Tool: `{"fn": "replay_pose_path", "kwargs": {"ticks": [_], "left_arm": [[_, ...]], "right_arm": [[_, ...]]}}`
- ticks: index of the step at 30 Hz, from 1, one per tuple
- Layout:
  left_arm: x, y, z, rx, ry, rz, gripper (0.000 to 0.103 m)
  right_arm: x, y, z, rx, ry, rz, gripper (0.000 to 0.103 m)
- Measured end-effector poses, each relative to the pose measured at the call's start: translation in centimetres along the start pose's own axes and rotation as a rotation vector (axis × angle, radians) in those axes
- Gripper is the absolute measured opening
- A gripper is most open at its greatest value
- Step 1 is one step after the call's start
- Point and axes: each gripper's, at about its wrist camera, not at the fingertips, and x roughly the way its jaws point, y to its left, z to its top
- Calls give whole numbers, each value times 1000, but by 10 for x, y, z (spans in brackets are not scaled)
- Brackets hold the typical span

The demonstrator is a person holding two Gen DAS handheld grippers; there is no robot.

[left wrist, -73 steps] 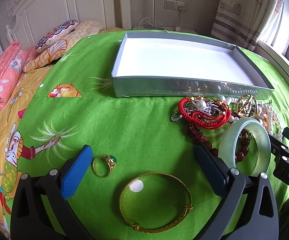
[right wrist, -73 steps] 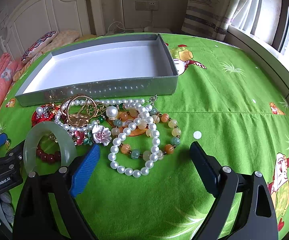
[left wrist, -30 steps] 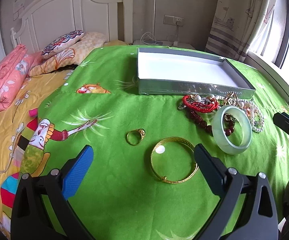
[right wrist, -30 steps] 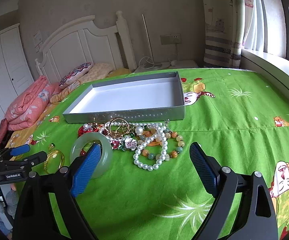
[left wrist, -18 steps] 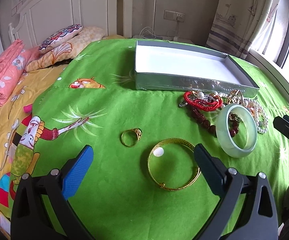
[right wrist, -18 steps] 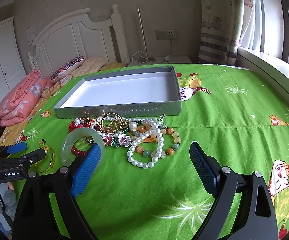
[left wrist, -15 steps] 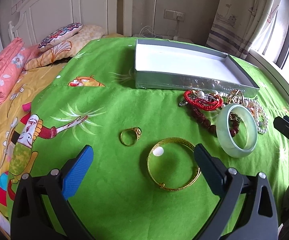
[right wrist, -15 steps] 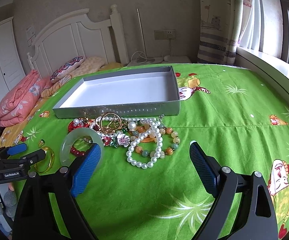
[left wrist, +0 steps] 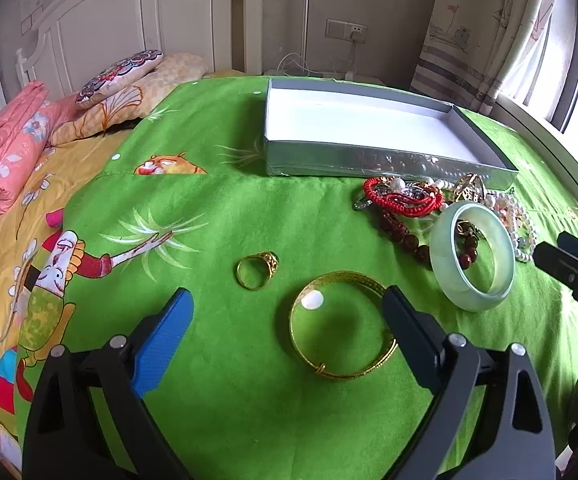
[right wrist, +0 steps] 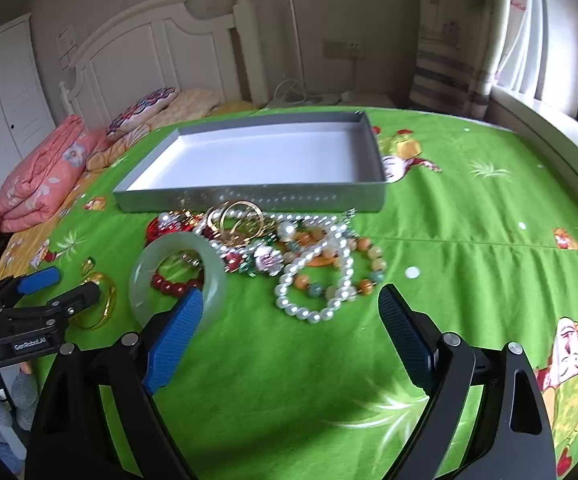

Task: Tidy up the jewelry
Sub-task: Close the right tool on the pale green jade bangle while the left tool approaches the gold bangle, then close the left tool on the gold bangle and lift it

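Note:
A shallow silver box (left wrist: 373, 158) with a white inside sits on the green bedspread; it also shows in the right wrist view (right wrist: 249, 200). In front of it lies a jewelry pile: a red cord bracelet (left wrist: 403, 198), a jade bangle (left wrist: 471, 256) (right wrist: 177, 272), a pearl necklace (right wrist: 317, 276). A gold ring (left wrist: 256, 269) and a gold bangle (left wrist: 343, 324) lie apart. My left gripper (left wrist: 287, 312) is open and empty above the gold bangle. My right gripper (right wrist: 289, 312) is open and empty near the pearls.
Pink folded blankets (left wrist: 1, 152) and pillows (left wrist: 129, 80) lie at the bed's left. A white headboard (left wrist: 129, 32) stands behind. A window sill and curtain (left wrist: 489, 40) run along the right. The left gripper shows in the right wrist view (right wrist: 37, 300).
Both grippers pulled back and rose from the jewelry, then came slightly closer again. Both stayed open. No jewelry moved.

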Motion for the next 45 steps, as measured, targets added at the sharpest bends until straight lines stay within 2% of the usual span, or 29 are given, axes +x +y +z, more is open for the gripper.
{"fn": "replay_pose_path", "kwargs": {"ticks": [3,7,9,10,11,12,13,15,17,21,23,24,29,31,33,38,45], "left_arm": [[-1,0,0,4,-3,-1,93],[-3,2,0,-1,-10,-9,93],[-4,5,0,-11,-17,-12,93],[-5,6,-1,-18,-23,-14,92],[-6,8,0,-29,-28,-15,91],[-8,12,-1,-49,-34,-22,88],[-9,17,-1,-77,-42,-34,84],[-12,32,-3,-153,-57,-66,80],[-13,44,-4,-218,-62,-107,78],[-16,56,-7,-272,-81,-147,68],[-16,47,-7,-220,-71,-154,61],[-16,41,-8,-187,-59,-144,55],[-10,11,-10,-57,4,-69,32],[-10,3,-12,-4,11,-69,11],[-10,-4,-14,34,12,-65,4],[-11,0,-15,15,-4,-96,2],[-19,4,-16,-7,-45,-96,2]], "right_arm": [[13,16,0,-21,71,22,75],[24,30,5,-28,94,38,65],[30,37,9,-40,103,16,62],[32,41,10,-55,104,-13,54],[34,44,11,-67,100,-41,40],[34,45,11,-70,94,-36,32],[35,45,10,-64,95,13,16],[32,45,6,-79,68,9,16],[22,39,3,-56,32,44,15],[4,25,-3,-4,-33,72,15],[-4,18,-5,24,-58,85,15],[-7,15,-6,35,-68,92,15],[-17,0,-9,86,-94,135,15],[-18,-5,-11,103,-97,152,15],[-18,-6,-11,100,-100,154,15],[-23,3,-15,49,-136,147,15],[-27,-3,-14,74,-166,173,16]]}}
